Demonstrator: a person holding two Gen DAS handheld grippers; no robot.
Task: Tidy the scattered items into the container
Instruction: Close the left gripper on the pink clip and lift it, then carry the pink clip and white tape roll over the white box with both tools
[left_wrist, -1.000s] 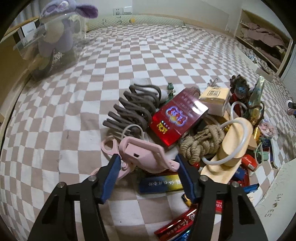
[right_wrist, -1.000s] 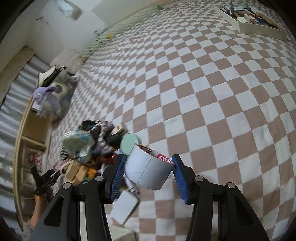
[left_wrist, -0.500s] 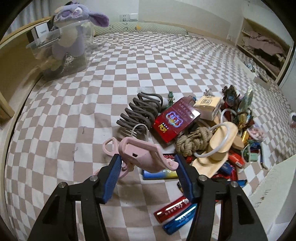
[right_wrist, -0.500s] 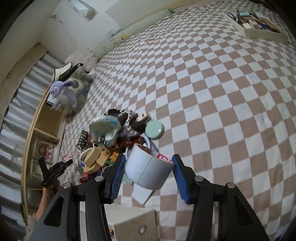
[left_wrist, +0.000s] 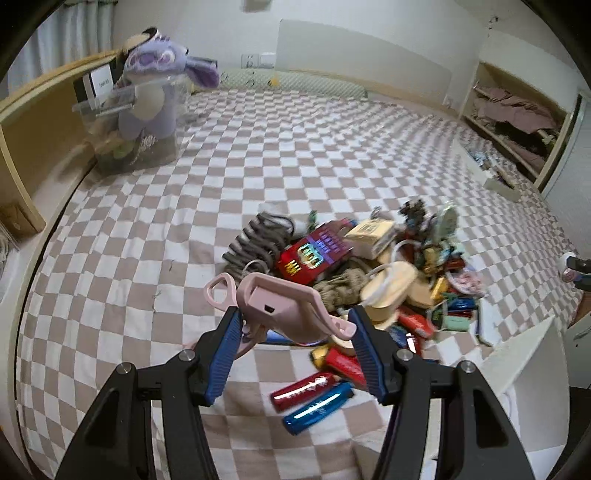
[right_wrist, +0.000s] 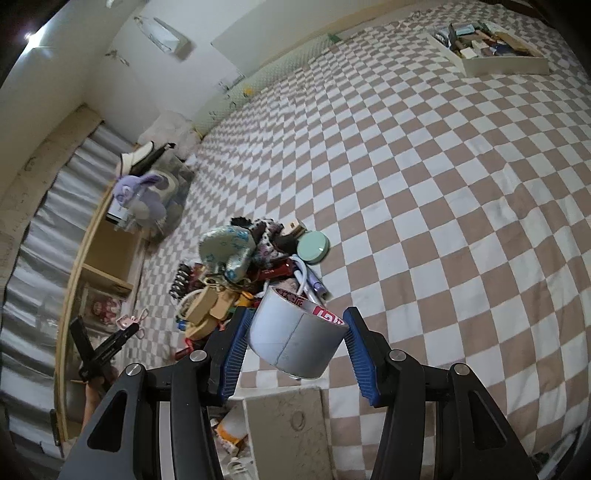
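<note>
My left gripper (left_wrist: 294, 314) is shut on a pink plastic holder (left_wrist: 273, 306) with a loop handle, lifted above the checked bedcover. Beyond it lies the pile of scattered items (left_wrist: 373, 266): a red box (left_wrist: 314, 254), a rope knot, wooden pieces, lighters. My right gripper (right_wrist: 297, 314) is shut on a roll of grey tape (right_wrist: 295, 343), held in the air. Just below it sits the white container (right_wrist: 284, 413), also seen at the left wrist view's lower right as the white container (left_wrist: 524, 365). In the right wrist view the left gripper (right_wrist: 125, 330) shows at the far left.
A purple plush toy (left_wrist: 151, 96) sits in a clear bin by the wooden shelf (left_wrist: 33, 147) at the left. A white tray (right_wrist: 491, 51) full of things lies far across the bedcover. An open shelf with clothes (left_wrist: 517, 110) stands at the right.
Both grippers have risen and drawn back from the pile, each keeping its item. The white container has come into view beneath the right gripper.
</note>
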